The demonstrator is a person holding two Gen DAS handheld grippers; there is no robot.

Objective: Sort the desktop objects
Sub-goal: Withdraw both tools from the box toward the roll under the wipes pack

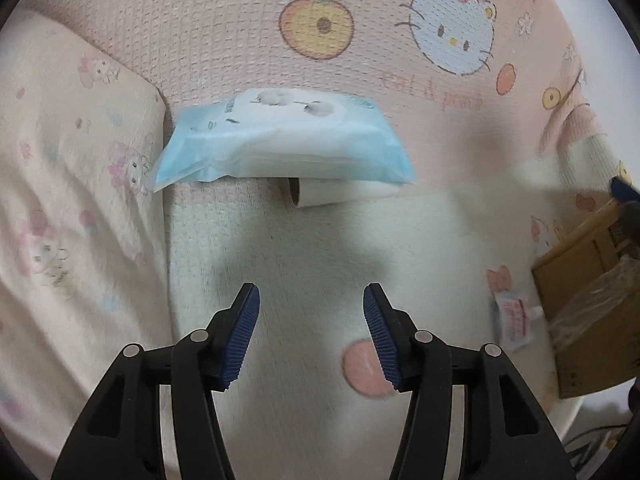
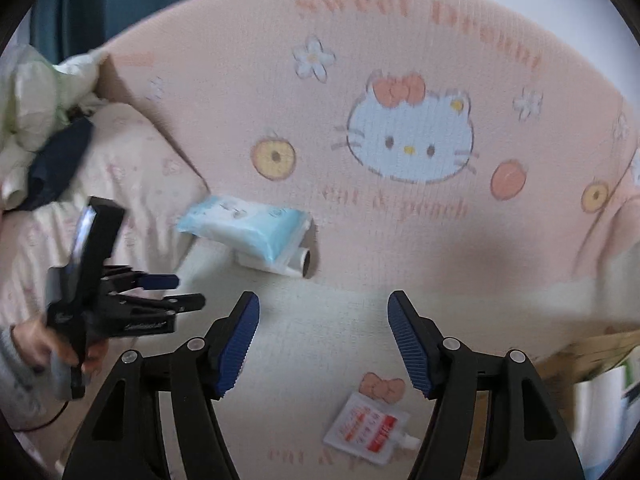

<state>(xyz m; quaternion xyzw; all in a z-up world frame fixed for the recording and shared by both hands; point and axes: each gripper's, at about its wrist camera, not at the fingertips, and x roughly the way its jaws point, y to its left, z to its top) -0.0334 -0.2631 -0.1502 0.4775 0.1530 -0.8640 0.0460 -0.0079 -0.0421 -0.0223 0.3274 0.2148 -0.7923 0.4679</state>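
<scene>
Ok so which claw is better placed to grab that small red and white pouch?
Right. The pouch lies just beneath the open right claw, nearly between its fingers, while the left claw faces the blue tissue pack, with the pouch off to its side.

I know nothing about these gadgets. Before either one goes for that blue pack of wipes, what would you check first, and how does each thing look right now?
1. Left hand-held gripper open and holding nothing: ok.
2. Right hand-held gripper open and holding nothing: ok.
3. Wipes pack in plain sight ahead of the left one: ok.
4. Pack lying flat: not ok, it rests on a white tube.
5. Small pouch out of the way: ok, it lies apart, near the right gripper.
6. Room in the cardboard box: cannot tell.
</scene>
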